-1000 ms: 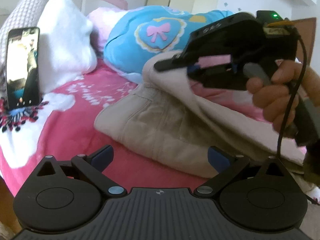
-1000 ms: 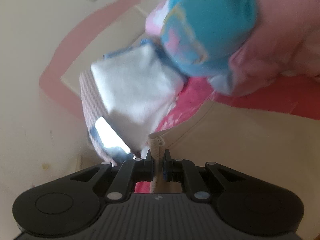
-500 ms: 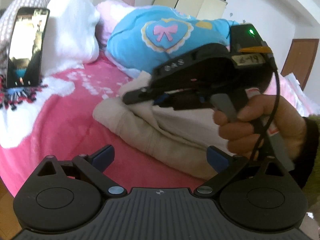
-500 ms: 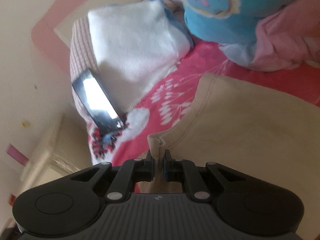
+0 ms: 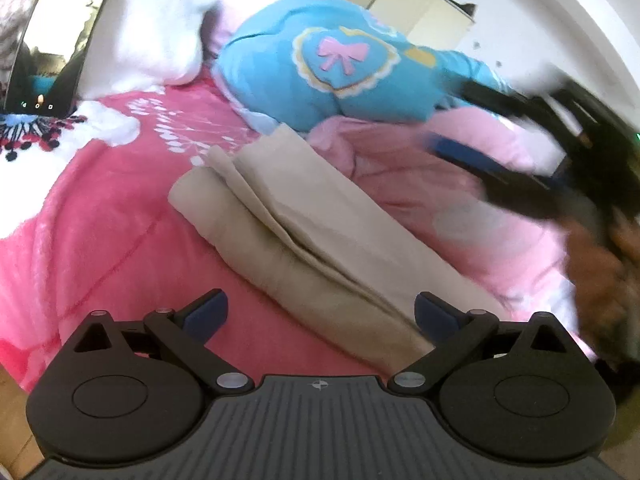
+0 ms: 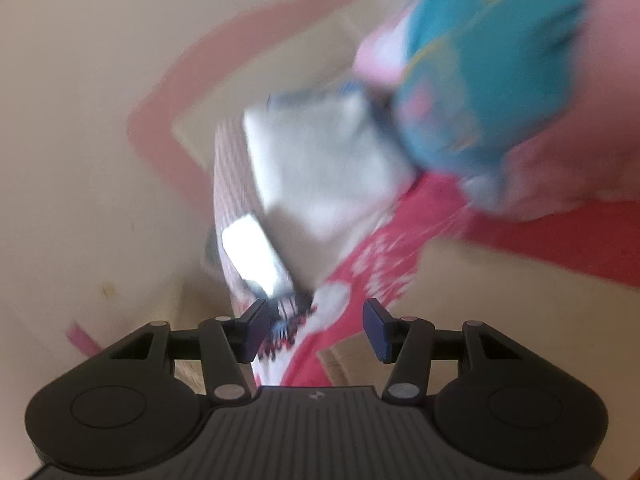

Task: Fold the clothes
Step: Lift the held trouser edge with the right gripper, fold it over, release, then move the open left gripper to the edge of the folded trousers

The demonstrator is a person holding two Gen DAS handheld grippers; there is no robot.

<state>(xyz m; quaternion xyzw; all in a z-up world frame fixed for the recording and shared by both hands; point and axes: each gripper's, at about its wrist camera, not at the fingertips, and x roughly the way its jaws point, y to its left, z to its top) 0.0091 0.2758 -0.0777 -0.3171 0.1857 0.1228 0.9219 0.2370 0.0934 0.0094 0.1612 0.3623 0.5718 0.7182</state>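
Right gripper point(image 6: 316, 330) is opening, its blue pads apart with nothing between them; in the left wrist view it shows only as a dark blurred shape point(image 5: 532, 160) over the pale pink quilt point(image 5: 420, 168), clear of the cloth. Left gripper point(image 5: 320, 312) stands wide and empty just above the near end of the beige cotton garment point(image 5: 304, 240), which lies folded in a long layered strip on the bright pink fleece bed cover point(image 5: 100, 220), running from beside the turquoise cushion with a pink bow point(image 5: 332, 68) down toward the camera.

Nothing is pinning the fold now, so the main risk, as I judge it, is that the stacked layers spring or slide apart: the upper edges at the far end are already fanned and not flush. A soft fleece surface gives little grip underneath, so a careless nudge from either gripper could drag the whole strip instead of one layer. If the left gripper closes where it hovers, it may catch only the top ply, or pinch the bed cover along with it, and spoil the next fold. The black smartphone point(image 5: 56, 40) leaning on the white fluffy pillow point(image 5: 160, 28) is well apart, but a wide swing of cloth could tip it.
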